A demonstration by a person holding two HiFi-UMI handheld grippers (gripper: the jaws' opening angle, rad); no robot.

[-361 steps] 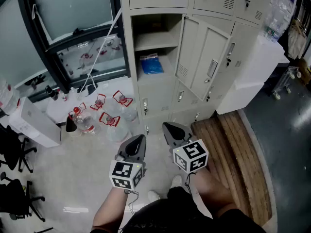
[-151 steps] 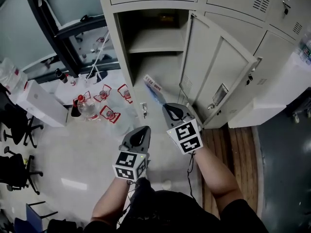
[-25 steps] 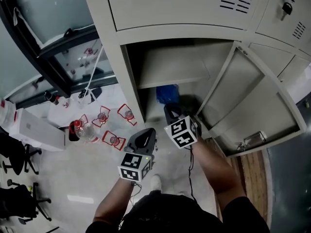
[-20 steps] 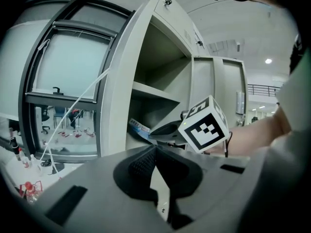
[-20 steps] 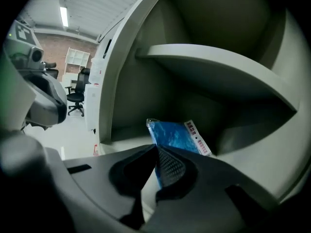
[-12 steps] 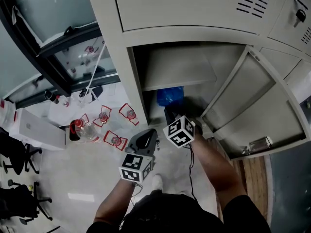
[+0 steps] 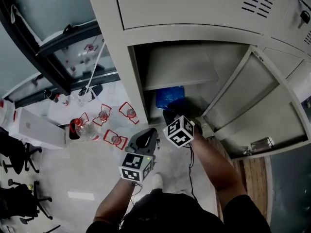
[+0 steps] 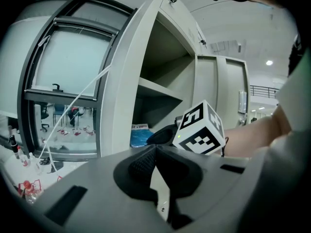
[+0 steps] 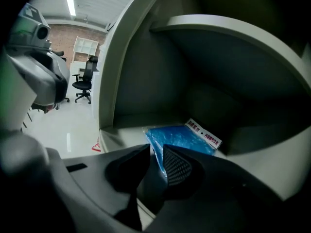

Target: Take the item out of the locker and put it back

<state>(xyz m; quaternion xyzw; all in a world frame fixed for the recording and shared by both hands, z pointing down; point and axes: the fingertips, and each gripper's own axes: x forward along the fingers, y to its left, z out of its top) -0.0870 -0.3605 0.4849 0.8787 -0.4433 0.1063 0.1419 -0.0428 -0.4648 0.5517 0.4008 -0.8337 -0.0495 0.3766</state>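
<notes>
The blue plastic packet (image 7: 169, 97) with a white label strip lies flat on the floor of the open locker compartment (image 7: 146, 81), below its shelf (image 7: 177, 72). My right gripper (image 7: 170, 112) reaches into that compartment. Its jaws have just been opening, and a gap now shows between them. The near corner of the packet (image 9: 180, 137) lies in that gap of the right gripper (image 9: 156, 155), with the pads not pressing on it. My left gripper (image 7: 143, 138) stays outside, lower left of the locker front, shut and empty (image 8: 154, 152). From there the packet (image 8: 140, 135) shows past the right gripper's marker cube (image 8: 199, 130).
The locker door (image 7: 262, 106) swings open to the right. Several water bottles with red labels (image 7: 102, 118) stand on the floor at left beside a white box (image 7: 34, 127). Black office chairs (image 7: 14, 149) are at the far left, wooden boards (image 7: 248, 164) at the right.
The blue packet, held out in front of the locker some seconds ago, now lies inside the compartment. The right gripper has sunk slightly in the last second. The left gripper has kept still.
</notes>
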